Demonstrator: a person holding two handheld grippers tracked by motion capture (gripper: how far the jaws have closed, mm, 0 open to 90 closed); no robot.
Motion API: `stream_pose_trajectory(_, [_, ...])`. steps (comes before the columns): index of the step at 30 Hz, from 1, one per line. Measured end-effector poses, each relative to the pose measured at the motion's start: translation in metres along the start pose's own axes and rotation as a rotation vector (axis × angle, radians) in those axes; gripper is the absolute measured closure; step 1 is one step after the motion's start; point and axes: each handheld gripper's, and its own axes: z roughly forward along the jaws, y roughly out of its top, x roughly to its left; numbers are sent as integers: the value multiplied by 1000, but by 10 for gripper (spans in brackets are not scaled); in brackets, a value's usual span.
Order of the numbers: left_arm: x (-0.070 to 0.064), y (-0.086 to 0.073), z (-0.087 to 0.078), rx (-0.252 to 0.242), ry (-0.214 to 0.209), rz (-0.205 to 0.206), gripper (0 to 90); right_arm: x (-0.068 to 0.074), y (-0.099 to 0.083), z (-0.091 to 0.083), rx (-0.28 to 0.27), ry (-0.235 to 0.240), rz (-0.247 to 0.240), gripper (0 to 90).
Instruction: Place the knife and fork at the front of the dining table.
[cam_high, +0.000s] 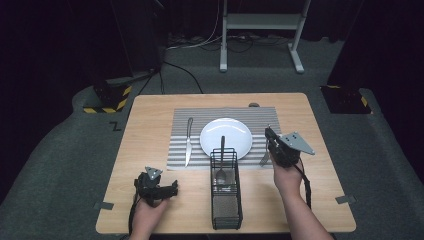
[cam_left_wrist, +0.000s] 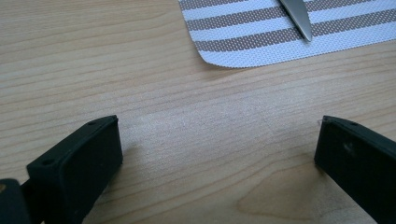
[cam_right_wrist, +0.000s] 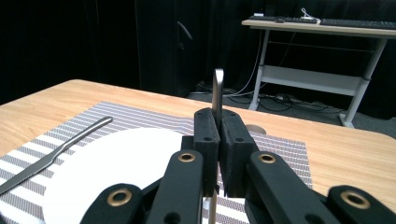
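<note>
My right gripper (cam_high: 271, 142) hangs just right of the white plate (cam_high: 226, 137), shut on a fork (cam_high: 263, 160) whose tines point down toward the striped placemat (cam_high: 260, 117). In the right gripper view the fork's handle (cam_right_wrist: 217, 91) rises between the closed jaws of the right gripper (cam_right_wrist: 219, 126), with the plate (cam_right_wrist: 116, 168) to their left. A knife (cam_high: 188, 142) lies on the mat left of the plate. My left gripper (cam_high: 172, 189) rests low at the front left, open over bare wood (cam_left_wrist: 217, 144), holding nothing. The knife tip (cam_left_wrist: 298, 16) and mat corner (cam_left_wrist: 261, 37) lie beyond it.
A black wire caddy (cam_high: 226, 195) stands at the front centre with a spoon (cam_high: 222, 165) upright in it. A small round object (cam_high: 254, 105) sits at the mat's far edge. Beyond the table stands a white desk frame (cam_high: 260, 30) on dark carpet.
</note>
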Motion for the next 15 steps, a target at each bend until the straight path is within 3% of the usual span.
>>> stream_pose_trajectory(15, [0,-1,-1,-2,-6,2,10,-10,-1,50,47,-2,53,865])
